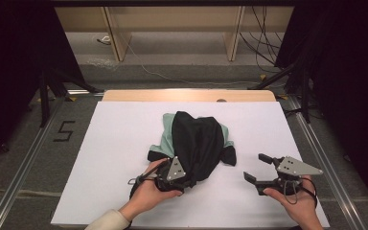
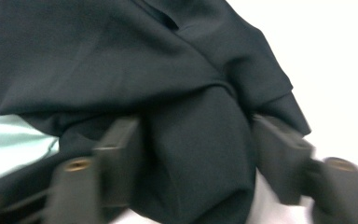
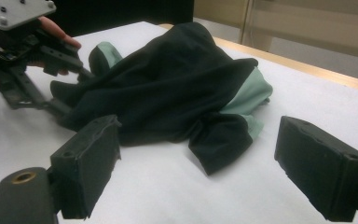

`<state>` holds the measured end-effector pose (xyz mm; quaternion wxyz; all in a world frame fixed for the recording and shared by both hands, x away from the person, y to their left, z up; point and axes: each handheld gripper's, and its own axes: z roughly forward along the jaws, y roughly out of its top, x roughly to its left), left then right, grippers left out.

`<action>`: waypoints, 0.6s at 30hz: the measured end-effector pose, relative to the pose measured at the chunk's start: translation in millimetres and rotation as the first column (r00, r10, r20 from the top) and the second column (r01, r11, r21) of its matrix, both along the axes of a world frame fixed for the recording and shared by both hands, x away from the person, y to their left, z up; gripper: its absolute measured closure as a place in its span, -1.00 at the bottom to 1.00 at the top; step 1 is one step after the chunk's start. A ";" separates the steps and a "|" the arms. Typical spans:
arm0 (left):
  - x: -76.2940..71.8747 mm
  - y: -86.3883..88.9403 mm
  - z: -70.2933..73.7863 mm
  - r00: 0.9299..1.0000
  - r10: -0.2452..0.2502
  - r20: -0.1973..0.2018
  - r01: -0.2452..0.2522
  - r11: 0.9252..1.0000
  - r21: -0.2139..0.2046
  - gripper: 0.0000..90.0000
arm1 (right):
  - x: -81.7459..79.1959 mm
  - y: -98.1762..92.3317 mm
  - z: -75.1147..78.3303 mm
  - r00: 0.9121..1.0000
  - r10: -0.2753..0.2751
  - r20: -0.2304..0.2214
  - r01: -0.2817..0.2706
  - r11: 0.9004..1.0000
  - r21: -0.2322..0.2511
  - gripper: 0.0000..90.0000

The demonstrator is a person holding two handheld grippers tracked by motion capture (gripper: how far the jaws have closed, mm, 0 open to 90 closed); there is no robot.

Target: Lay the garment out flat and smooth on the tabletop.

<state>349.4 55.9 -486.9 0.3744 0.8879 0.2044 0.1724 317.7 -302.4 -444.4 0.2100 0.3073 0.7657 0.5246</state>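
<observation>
On worktop: crumpled garment.
Left hand-held gripper straddles a dark fold, grip uncertain; right hand-held gripper gapes beside it.

We see a white surface with a bare wooden strip along its far edge. Beyond it stand pale wooden panels, with loose cables trailing over the grey floor. A black "5" marks the floor beside a metal rail.
</observation>
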 end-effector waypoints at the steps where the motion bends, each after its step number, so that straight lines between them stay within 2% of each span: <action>1: 1.0 -0.1 0.9 1.000 -0.006 -0.003 0.006 1.000 0.002 0.20 | 0.1 0.7 -0.1 1.000 0.002 0.000 -0.002 1.000 0.000 -0.66; 2: 1.2 0.8 2.9 1.000 -0.011 -0.008 0.011 1.000 0.006 0.40 | 0.2 1.9 -0.2 1.000 0.008 -0.001 -0.008 1.000 0.000 -0.66; 3: 1.0 2.5 5.7 1.000 -0.010 -0.010 0.009 1.000 -0.003 0.73 | 0.1 5.6 -0.5 1.000 0.023 0.000 -0.023 1.000 -0.010 -0.66; 4: 0.8 4.2 8.2 1.000 -0.006 -0.016 0.006 1.000 -0.003 0.73 | 0.1 5.6 -0.5 1.000 0.023 0.000 -0.023 1.000 -0.010 -0.66; 5: 0.6 6.1 11.4 1.000 -0.002 -0.030 0.001 1.000 -0.020 0.81 | 0.4 9.3 -0.8 0.999 0.036 -0.002 -0.036 0.999 -0.018 -0.65; 7: -2.1 10.1 23.4 0.998 -0.006 -0.065 0.002 0.998 -0.061 0.83 | 0.7 14.3 -1.2 0.999 0.053 -0.007 -0.053 0.998 -0.025 -0.65; 8: -2.1 10.1 23.4 0.998 -0.006 -0.065 0.002 0.998 -0.061 0.83 | 0.7 14.3 -1.2 0.999 0.053 -0.007 -0.053 0.998 -0.025 -0.65; 10: -10.0 7.8 32.8 0.995 -0.051 -0.082 0.043 0.995 -0.094 0.83 | 0.6 23.6 -2.0 0.996 0.088 -0.013 -0.088 0.995 -0.037 -0.65; 11: -10.0 7.8 32.8 0.995 -0.051 -0.082 0.043 0.995 -0.094 0.83 | 0.6 23.6 -2.0 0.996 0.088 -0.013 -0.088 0.995 -0.037 -0.65; 14: -21.1 -1.1 38.3 0.988 -0.115 -0.102 0.102 0.987 -0.120 0.83 | 0.0 34.9 -3.2 0.991 0.129 -0.022 -0.130 0.990 -0.050 -0.65; 16: -26.5 -6.5 40.8 0.984 -0.142 -0.106 0.128 0.983 -0.132 0.83 | -1.3 42.6 -3.7 0.987 0.161 -0.028 -0.163 0.985 -0.054 -0.65; 17: -30.5 -11.0 44.5 0.981 -0.163 -0.105 0.147 0.979 -0.143 0.83 | -3.6 50.7 -4.1 0.980 0.194 -0.034 -0.196 0.979 -0.054 -0.65; 18: -30.5 -11.0 44.5 0.981 -0.163 -0.105 0.147 0.979 -0.143 0.83 | -3.6 50.7 -4.1 0.980 0.194 -0.034 -0.196 0.979 -0.054 -0.65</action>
